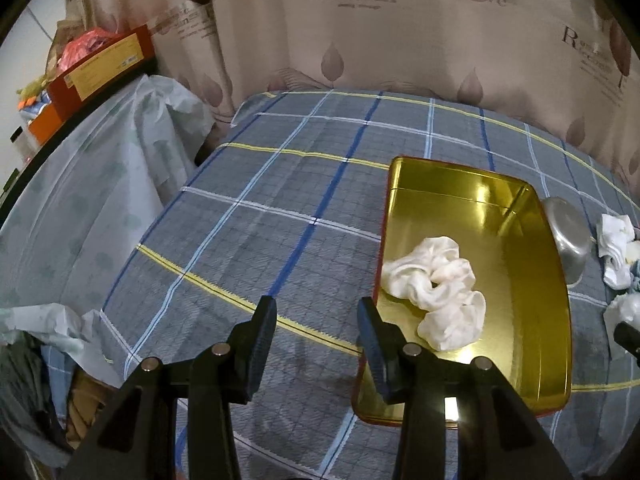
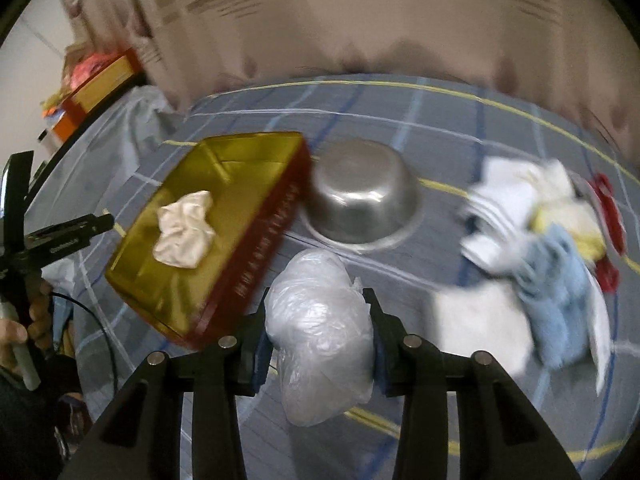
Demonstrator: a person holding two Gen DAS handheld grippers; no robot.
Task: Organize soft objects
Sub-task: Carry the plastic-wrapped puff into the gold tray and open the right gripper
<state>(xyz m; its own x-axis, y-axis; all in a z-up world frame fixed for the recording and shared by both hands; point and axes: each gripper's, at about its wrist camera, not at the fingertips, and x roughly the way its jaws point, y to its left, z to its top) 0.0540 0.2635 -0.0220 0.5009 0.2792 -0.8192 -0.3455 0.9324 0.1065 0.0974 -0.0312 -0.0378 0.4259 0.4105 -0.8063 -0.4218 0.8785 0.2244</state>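
- On the beige curtain behind the table, brown lettering is printed: "Roma" above "feeling" can be read, and "love" on a round motif; the smaller lines beneath are too fine to be made out. Teardrop leaf shapes are scattered over the fabric.
- Pale characters are stamped along the red outer wall of the rectangular tin box with a shiny gold inside; in the right wrist view they are blurred and cannot be read.
- A yellow label with small print is seen on the red carton at the far left; the print is not legible.
- The table is covered by a grey checked cloth with blue, white and yellow stripes, woven and matt.
- A white satin scrunchie, ruffled and glossy, lies inside the tin box, near its left wall.
- The left gripper is held partly open above the cloth, nothing between its jaws; its right finger overlaps the tin's left edge in the picture.
- The right gripper is closed on a crumpled ball of clear thin plastic film, pinched from both sides and held above the cloth, just right of the tin.
- A dull steel bowl, turned upside down, stands beside the tin's red wall.
- A loose heap of soft cloths, white, light blue and yellow, lies to the right, with something red at its far edge.
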